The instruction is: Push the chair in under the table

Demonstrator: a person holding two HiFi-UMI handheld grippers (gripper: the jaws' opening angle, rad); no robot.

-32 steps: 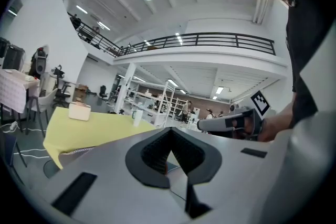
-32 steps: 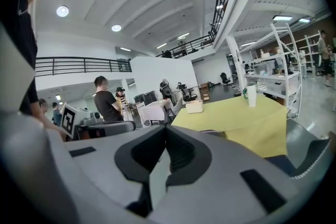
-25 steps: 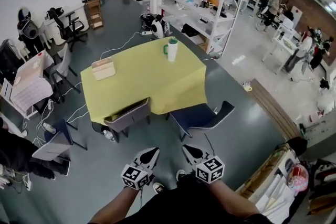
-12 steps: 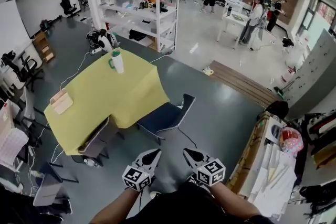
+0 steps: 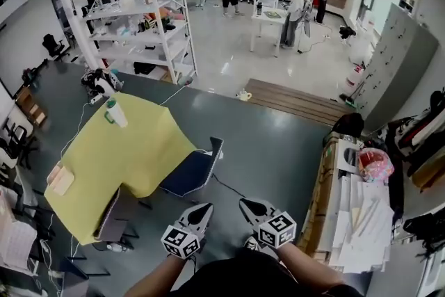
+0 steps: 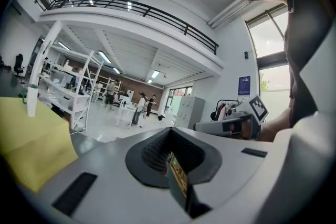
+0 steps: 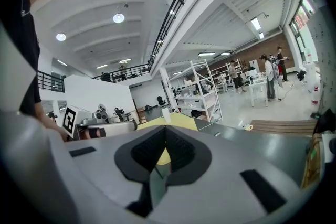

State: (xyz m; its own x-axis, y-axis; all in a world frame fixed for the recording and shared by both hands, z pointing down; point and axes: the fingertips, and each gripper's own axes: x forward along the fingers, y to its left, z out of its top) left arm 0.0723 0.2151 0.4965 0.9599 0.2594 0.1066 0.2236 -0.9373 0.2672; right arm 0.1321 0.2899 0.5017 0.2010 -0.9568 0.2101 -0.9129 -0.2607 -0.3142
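A dark blue chair (image 5: 189,174) stands pulled out at the near right side of the table with the yellow cloth (image 5: 132,149). A grey chair (image 5: 111,218) sits partly under the table's near edge. My left gripper (image 5: 203,208) and right gripper (image 5: 247,204) are held side by side low in the head view, both shut and empty, a good way short of the blue chair. The left gripper view shows its shut jaws, the yellow cloth (image 6: 31,139) at the left and the right gripper (image 6: 231,126). The right gripper view shows the yellow cloth (image 7: 173,122) beyond its shut jaws.
A white-and-green bottle (image 5: 115,113) and a small box (image 5: 61,179) are on the table. White shelving (image 5: 139,17) stands behind it. A cluttered bench (image 5: 361,212) runs along the right, with a low wooden platform (image 5: 299,101), grey lockers (image 5: 400,59) and people (image 5: 292,3) farther back.
The view has swung to the right: table and chairs have slid to the left of the head view. Both grippers keep their place low in the picture and stay shut.
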